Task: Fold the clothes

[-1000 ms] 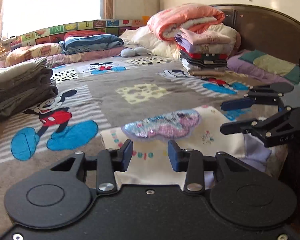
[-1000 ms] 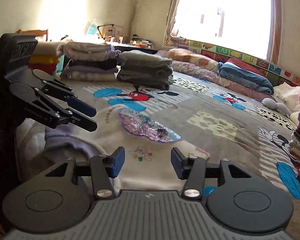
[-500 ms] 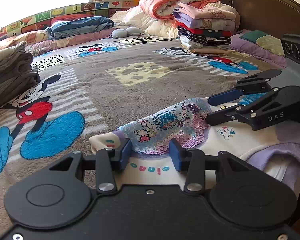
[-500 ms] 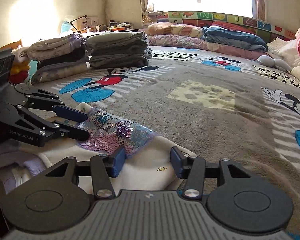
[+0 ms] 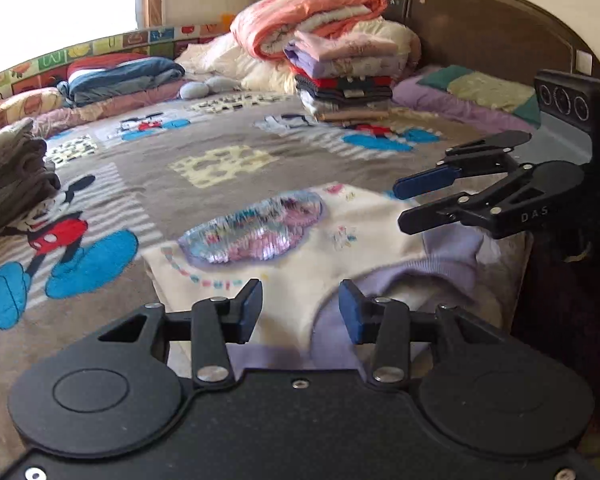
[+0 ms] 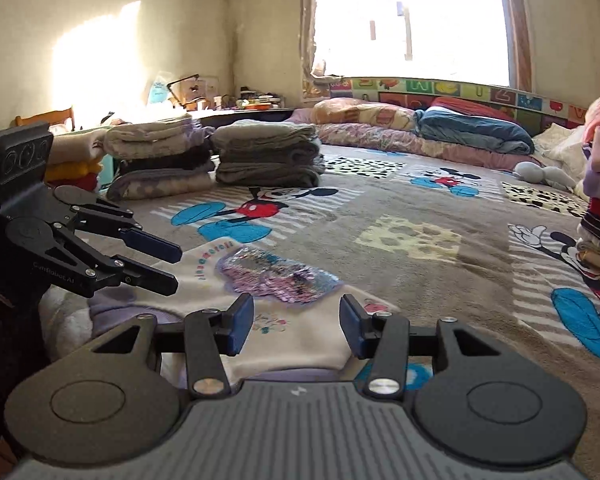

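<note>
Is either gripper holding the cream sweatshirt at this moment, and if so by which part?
Nothing is held. The left gripper and right gripper are both open above the cream sweatshirt, jaws apart with no fabric between them.

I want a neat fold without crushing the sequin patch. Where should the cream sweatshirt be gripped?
Grip the cream sweatshirt at its near edge, by the lilac trim, coming in low from the bed's near side. That edge lies closest to both open grippers, left and right, and the sequin patch sits farther in.
</note>
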{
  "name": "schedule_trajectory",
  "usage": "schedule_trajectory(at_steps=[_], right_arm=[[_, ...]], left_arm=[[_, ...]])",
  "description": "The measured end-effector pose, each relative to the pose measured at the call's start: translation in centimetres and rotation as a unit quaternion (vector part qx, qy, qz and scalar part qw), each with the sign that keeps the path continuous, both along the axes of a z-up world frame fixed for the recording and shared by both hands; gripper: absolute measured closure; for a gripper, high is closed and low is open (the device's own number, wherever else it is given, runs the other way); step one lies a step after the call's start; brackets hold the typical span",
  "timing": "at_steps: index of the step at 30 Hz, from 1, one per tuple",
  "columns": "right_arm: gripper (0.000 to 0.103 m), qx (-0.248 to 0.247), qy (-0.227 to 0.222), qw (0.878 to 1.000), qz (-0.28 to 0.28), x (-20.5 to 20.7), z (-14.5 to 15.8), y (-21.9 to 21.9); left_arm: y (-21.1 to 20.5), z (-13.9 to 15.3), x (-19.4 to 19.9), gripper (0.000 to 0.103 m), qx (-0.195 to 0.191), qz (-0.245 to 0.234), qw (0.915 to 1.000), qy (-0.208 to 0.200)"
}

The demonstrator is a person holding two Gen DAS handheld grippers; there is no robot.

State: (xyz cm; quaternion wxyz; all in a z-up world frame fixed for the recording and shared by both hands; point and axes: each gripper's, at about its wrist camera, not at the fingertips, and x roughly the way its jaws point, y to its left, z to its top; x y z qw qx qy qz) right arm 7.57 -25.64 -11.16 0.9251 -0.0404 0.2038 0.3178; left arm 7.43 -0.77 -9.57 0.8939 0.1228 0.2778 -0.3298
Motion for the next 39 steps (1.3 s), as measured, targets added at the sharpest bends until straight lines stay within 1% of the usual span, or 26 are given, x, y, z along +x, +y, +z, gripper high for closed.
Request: schedule_trajectory(at_steps=[1, 2, 4, 6, 8, 10, 11, 12, 13, 14, 15, 16, 17, 20, 21, 22, 24, 26, 27, 28, 29, 33, 35, 36, 38, 39], right_arm=[[0.055, -0.009, 0.016, 1.0, 0.006, 0.0, -0.6, 0.7], [0.053, -0.019, 0.036, 0.999, 0.011, 0.2, -1.6, 1.3], [0.051, -0.042, 0.057, 0.997, 0.017, 0.4, -3.9, 2.9], [0.051, -0.038, 0.05, 0.998, 0.015, 0.4, -3.8, 3.3], [0.051, -0.029, 0.035, 0.999, 0.006, -0.4, -2.8, 2.9], [0.052, -0.026, 0.001, 1.0, 0.014, -2.5, -1.9, 2.7], [0.05, -0.031, -0.014, 0.999, 0.019, -3.3, -1.6, 2.8], [0.049, -0.043, -0.012, 0.999, 0.018, -3.5, -2.0, 3.1], [0.046, -0.062, 0.02, 0.998, 0.017, -2.9, -3.0, 3.6], [0.04, -0.072, 0.042, 0.996, 0.015, -2.5, -3.9, 3.9], [0.039, -0.067, 0.031, 0.997, 0.014, -2.8, -4.0, 4.0], [0.04, -0.069, 0.023, 0.997, 0.013, -3.2, -3.3, 4.1], [0.04, -0.069, 0.016, 0.997, 0.013, -3.6, -2.7, 4.3], [0.041, -0.023, -0.006, 1.0, 0.02, -5.3, -1.5, 3.7], [0.041, -0.038, 0.007, 0.999, 0.016, -5.2, -1.9, 4.1], [0.039, -0.064, 0.03, 0.997, 0.012, -4.6, -2.9, 4.6], [0.038, -0.077, 0.024, 0.997, 0.014, -4.8, -3.3, 5.0], [0.043, -0.043, -0.002, 0.999, 0.026, -5.7, -1.6, 4.7], [0.043, -0.035, -0.017, 0.999, 0.016, -5.9, -1.0, 4.5], [0.043, -0.028, -0.031, 0.999, 0.005, -6.1, -0.5, 4.3], [0.044, -0.027, -0.034, 0.999, -0.007, -5.5, -0.2, 4.1], [0.048, -0.026, -0.047, 0.997, -0.047, -2.7, 0.9, 3.5], [0.054, -0.038, -0.051, 0.997, -0.054, -0.6, 1.4, 3.7], [0.057, -0.048, -0.051, 0.996, -0.055, 0.5, 1.5, 4.0], [0.065, -0.059, -0.041, 0.996, -0.048, 2.3, 1.1, 4.5], [0.068, -0.064, -0.037, 0.996, -0.045, 3.2, 0.9, 4.8]], left_arm=[[-0.2, -0.9, 0.2, 0.058, 0.021, 0.006, 0.9997, 0.005], [-0.4, -1.6, 0.3, 0.058, 0.033, 0.012, 0.9993, 0.01], [0.0, -2.0, 0.3, 0.057, 0.013, 0.021, 0.9996, 0.014], [0.0, -1.8, -0.6, 0.057, 0.014, 0.024, 0.9996, 0.011], [0.0, -1.5, -1.4, 0.057, 0.016, 0.027, 0.9995, 0.008], [0.0, -1.3, -2.3, 0.056, 0.017, 0.03, 0.9994, 0.005], [-0.1, -1.3, -2.6, 0.056, 0.018, 0.03, 0.9994, 0.004], [-0.2, -1.3, -2.7, 0.052, 0.02, 0.027, 0.9994, 0.004], [-0.3, -1.4, -2.8, 0.051, 0.022, 0.023, 0.9995, 0.005], [-0.3, -1.2, -2.9, 0.051, 0.02, 0.022, 0.9995, 0.005], [-0.1, -0.5, -3.2, 0.051, 0.004, 0.027, 0.9996, 0.004], [0.4, 0.0, -3.6, 0.051, -0.018, 0.029, 0.9994, -0.006], [0.7, 0.2, -3.8, 0.051, -0.031, 0.031, 0.999, -0.009], [0.5, -1.2, -3.2, 0.051, 0.0, 0.047, 0.9987, 0.019], [0.5, -1.5, -3.1, 0.051, 0.006, 0.051, 0.9984, 0.026], [0.6, -1.0, -3.3, 0.051, -0.001, 0.05, 0.9985, 0.022], [0.9, 0.0, -3.6, 0.051, -0.018, 0.05, 0.9985, 0.01], [1.5, 1.5, -3.9, 0.051, -0.048, 0.066, 0.9963, -0.027], [1.6, 2.1, -3.6, 0.051, -0.054, 0.082, 0.9945, -0.039], [1.5, 2.5, -3.1, 0.051, -0.053, 0.096, 0.9926, -0.053], [1.3, 2.9, -2.5, 0.051, -0.05, 0.103, 0.9914, -0.064], [0.1, 3.6, 1.1, 0.053, -0.03, 0.101, 0.9914, -0.078], [-0.6, 3.6, 3.0, 0.06, -0.026, 0.094, 0.9925, -0.074], [-1.0, 3.6, 4.0, 0.068, -0.023, 0.089, 0.9931, -0.072], [-1.9, 3.2, 5.6, 0.074, -0.016, 0.077, 0.9947, -0.065], [-2.4, 2.9, 6.3, 0.076, -0.011, 0.07, 0.9956, -0.061]])
